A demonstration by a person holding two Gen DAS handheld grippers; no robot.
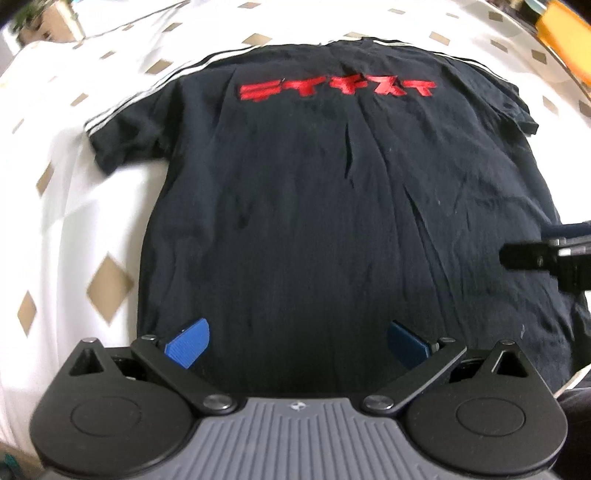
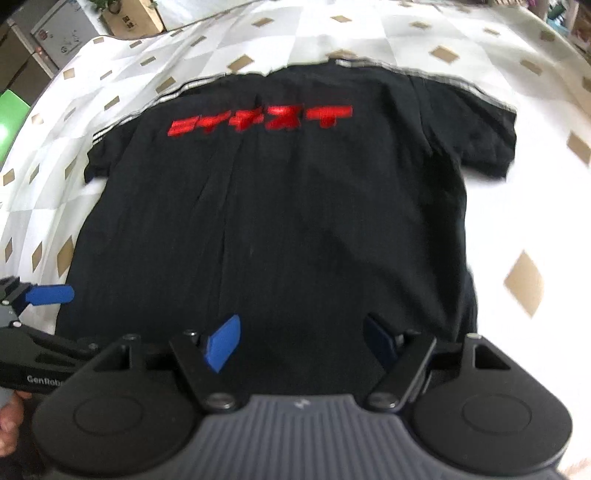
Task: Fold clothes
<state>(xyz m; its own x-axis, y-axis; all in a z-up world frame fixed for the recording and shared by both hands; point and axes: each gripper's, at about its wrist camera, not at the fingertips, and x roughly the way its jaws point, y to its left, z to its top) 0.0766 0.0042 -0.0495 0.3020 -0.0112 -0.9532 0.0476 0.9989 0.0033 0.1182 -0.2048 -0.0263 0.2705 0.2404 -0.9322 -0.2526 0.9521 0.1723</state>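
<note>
A home, it seems: a bed with a white diamond-patterned sheet (image 1: 66, 229), cardboard boxes (image 2: 133, 18) beyond its far edge.

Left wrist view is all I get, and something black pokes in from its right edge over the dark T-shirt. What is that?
Observer: That is the right gripper. Its own camera shows both blue fingers spread apart above the lower part of the T-shirt, with nothing between them.
Operator: Is somebody holding these tools?
Observer: A bare hand shows in the bottom left corner of the right wrist view, just under the handle of the left gripper.
Operator: Anything beyond the white patterned cover?
Observer: Yes. Past its far left side stand a cardboard box and a bright green thing.
</note>
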